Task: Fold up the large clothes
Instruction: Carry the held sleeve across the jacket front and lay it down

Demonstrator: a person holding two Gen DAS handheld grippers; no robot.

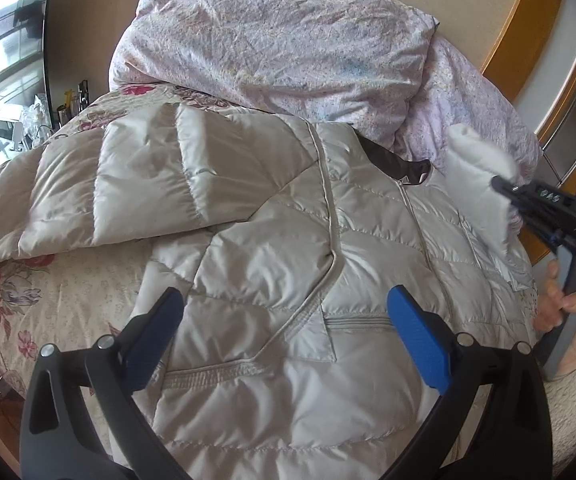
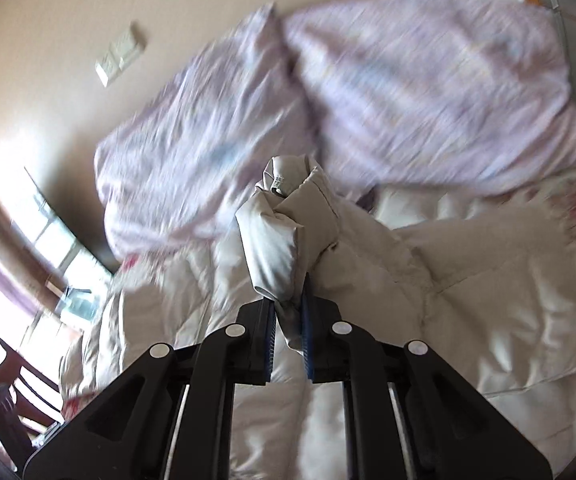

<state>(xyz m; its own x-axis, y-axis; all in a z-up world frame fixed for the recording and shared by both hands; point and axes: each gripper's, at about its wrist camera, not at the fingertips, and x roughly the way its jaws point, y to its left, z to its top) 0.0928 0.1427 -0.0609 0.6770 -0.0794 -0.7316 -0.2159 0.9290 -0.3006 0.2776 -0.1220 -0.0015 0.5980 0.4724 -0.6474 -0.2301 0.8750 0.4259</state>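
Right wrist view: the right tool pinched the pale grey quilted puffer jacket's sleeve; slippery fabric might slide free. The left tool hovered wide open, empty, above the bed.

There is one puffy beige quilted jacket, with two sleeves showing: one sleeve lies folded across its chest and the other sleeve is raised. Two grippers are in view, the left gripper and the right gripper, each with two blue-padded fingers, and one bare hand shows. Behind lie two lilac-print pillows, one floral bedspread, and one white wall switch plate.
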